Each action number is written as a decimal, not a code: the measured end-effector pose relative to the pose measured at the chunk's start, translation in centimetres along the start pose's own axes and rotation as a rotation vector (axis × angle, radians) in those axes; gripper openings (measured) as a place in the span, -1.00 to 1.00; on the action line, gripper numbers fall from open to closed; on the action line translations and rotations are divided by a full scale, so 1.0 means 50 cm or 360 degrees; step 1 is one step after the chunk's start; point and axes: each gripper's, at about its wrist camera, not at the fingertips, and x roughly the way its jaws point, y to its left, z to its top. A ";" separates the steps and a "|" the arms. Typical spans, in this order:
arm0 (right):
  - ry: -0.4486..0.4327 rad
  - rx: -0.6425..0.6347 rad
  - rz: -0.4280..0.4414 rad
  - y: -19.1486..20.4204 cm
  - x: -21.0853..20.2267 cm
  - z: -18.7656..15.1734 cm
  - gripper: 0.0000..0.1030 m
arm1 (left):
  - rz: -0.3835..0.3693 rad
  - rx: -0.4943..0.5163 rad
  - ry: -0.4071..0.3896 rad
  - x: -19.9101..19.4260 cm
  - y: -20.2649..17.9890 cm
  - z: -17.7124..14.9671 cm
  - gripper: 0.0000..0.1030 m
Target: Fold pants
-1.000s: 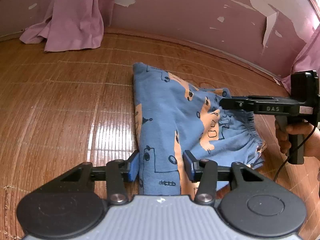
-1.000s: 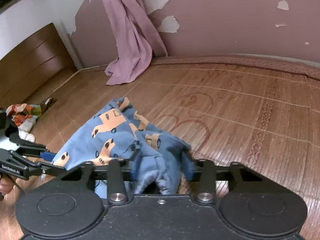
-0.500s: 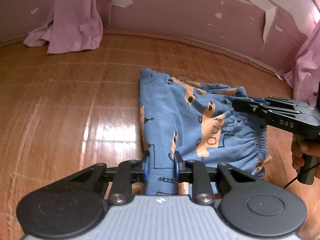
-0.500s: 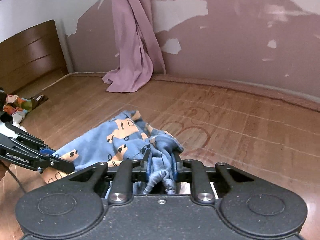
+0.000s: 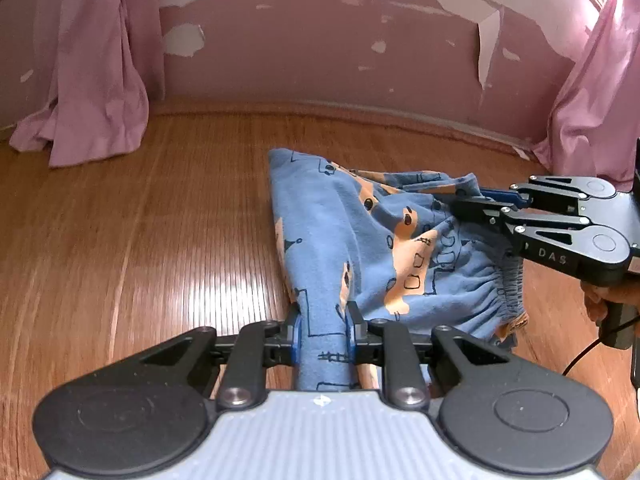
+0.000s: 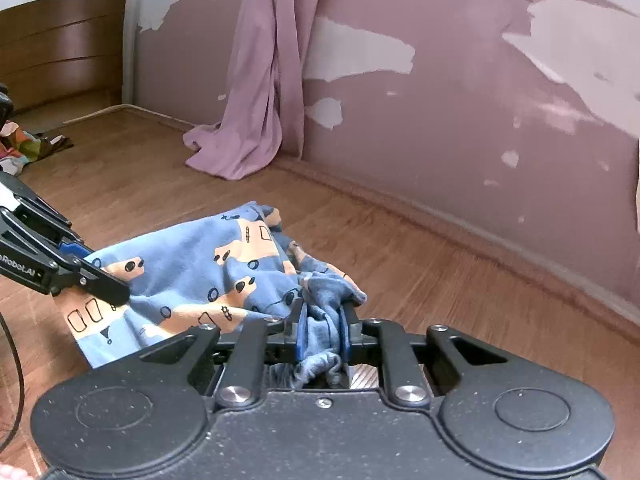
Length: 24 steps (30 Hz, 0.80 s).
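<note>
Since a second ago both of my tongs have gone from spread around the cloth to clamped on it, and the blue pants now hang lifted between them rather than lying flat. Left gripper: its blue-padded fingers pinch a narrow band of the fabric, which runs up from them toward the far edge of the garment. Right gripper: closed on a bunched wad of the gathered waistband, a frayed clump of cloth showing behind its pads. In the left wrist view the right gripper enters from the right edge, with a hand on its grip and a black cable trailing below; in the right wrist view the left gripper reaches in from the left and bites the opposite side of the pants. The cloth is printed with orange vehicles outlined in black and sags in folds between the two holds.

Surface: glossy wood-plank floor with a bright reflection just left of the pants. Room: pink wall with large patches of peeled paint, pink curtains pooling on the floor at both sides, a wooden panel in the far left corner, and a heap of multicoloured cloth near it
</note>
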 end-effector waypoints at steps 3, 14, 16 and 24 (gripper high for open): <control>-0.0025 -0.0083 -0.0015 -0.011 0.018 0.038 -0.67 | 0.0009 -0.0006 -0.0037 0.011 0.009 0.029 -0.57; -0.0009 -0.0178 -0.0008 -0.103 0.180 0.185 -0.68 | 0.0014 -0.0128 -0.0171 0.091 0.083 0.167 -0.55; 0.0051 -0.0165 0.0015 -0.116 0.226 0.178 -0.74 | 0.0029 -0.0169 -0.0152 0.126 0.102 0.167 -0.55; 0.0191 -0.0073 0.0009 -0.134 0.323 0.117 -0.97 | 0.0022 -0.0269 -0.0067 0.182 0.158 0.117 -0.39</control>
